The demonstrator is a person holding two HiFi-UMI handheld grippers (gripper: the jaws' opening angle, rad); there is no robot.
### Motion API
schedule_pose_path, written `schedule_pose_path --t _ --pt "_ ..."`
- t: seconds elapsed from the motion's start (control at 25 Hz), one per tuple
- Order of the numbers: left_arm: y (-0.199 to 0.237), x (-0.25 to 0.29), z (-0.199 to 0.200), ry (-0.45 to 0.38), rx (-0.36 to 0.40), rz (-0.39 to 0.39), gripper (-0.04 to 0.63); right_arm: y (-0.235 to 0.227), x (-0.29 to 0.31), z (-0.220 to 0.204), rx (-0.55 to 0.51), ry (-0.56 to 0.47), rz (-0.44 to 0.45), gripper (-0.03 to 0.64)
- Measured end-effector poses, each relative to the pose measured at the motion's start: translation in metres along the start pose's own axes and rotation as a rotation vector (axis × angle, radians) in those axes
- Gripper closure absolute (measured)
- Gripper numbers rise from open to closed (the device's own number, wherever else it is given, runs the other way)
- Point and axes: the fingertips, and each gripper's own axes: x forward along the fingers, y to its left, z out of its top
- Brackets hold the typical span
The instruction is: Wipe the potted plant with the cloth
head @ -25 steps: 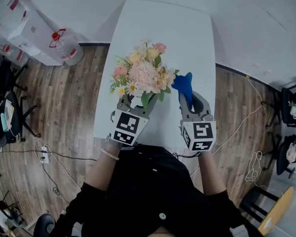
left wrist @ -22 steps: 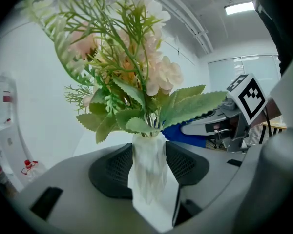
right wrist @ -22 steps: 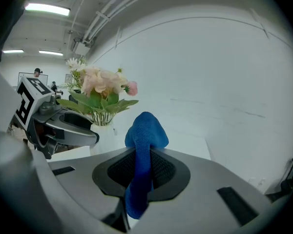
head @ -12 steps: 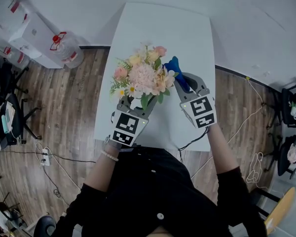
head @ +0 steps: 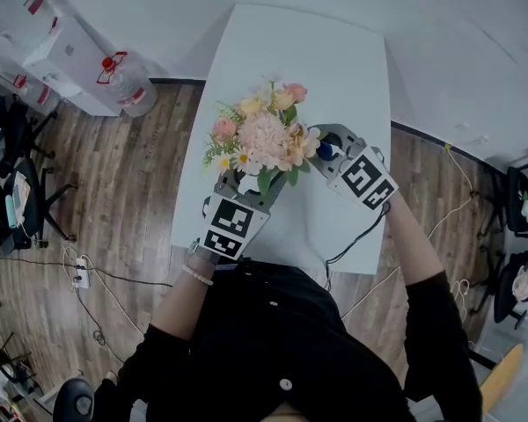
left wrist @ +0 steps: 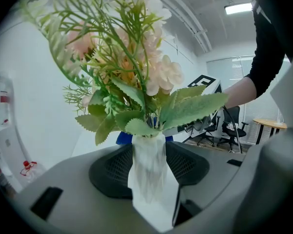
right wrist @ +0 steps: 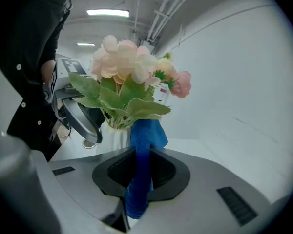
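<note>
Ok, surface: white rect table (head: 334, 69), far end at a white wall, wood-plank floor (head: 141, 192) l and r of it. Room = office: swivel chairs (head: 22, 196) far l, power strip (head: 77, 275) near l, cables (head: 440, 227) on floor r, round wood table (left wrist: 271, 125) in bg of left gripper view.

Counts: 1 potted plant (head: 262, 134) (pink/cream flowers, green leaves, white ribbed vase (left wrist: 147, 184)), 1 blue cloth (right wrist: 145, 135), 2 grippers w/ 1 marker cube each, 1 water jug (head: 128, 82) w/ red cap far l beside white boxes (head: 53, 51).

Plant is over the table's near half; can't tell if the vase base rests on it. Left gripper (left wrist: 147, 155) clamps the vase body, pads on both sides. Right gripper (right wrist: 139, 167) is at the plant's r side, jaws pinched on the cloth; the cloth's free end sticks up to the lower leaves.

Writing: cubes carry b/w square codes only; red labels on boxes are too small to read.
</note>
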Motion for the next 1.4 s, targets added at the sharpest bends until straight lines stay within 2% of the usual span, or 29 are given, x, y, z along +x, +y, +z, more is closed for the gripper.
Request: schedule_pose_path --t 0.36,0.92,1.16,1.4 --pt "0.000 -0.002 0.001 -0.003 -0.001 0.010 0.371 0.018 0.011 0.004 -0.082 -0.005 0.195 0.535" --pt "-0.001 0.000 -0.001 -0.002 -0.009 0.006 0.370 0.026 0.037 -0.043 -0.170 0.154 0.289 0.537" --pt "0.000 -0.001 -0.001 -0.002 -0.011 0.010 0.370 0.034 0.052 -0.065 -0.121 0.204 0.302 0.535" --pt "0.000 0.000 0.000 0.003 -0.007 0.004 0.370 0.042 0.064 -0.093 0.021 0.231 0.272 0.535"
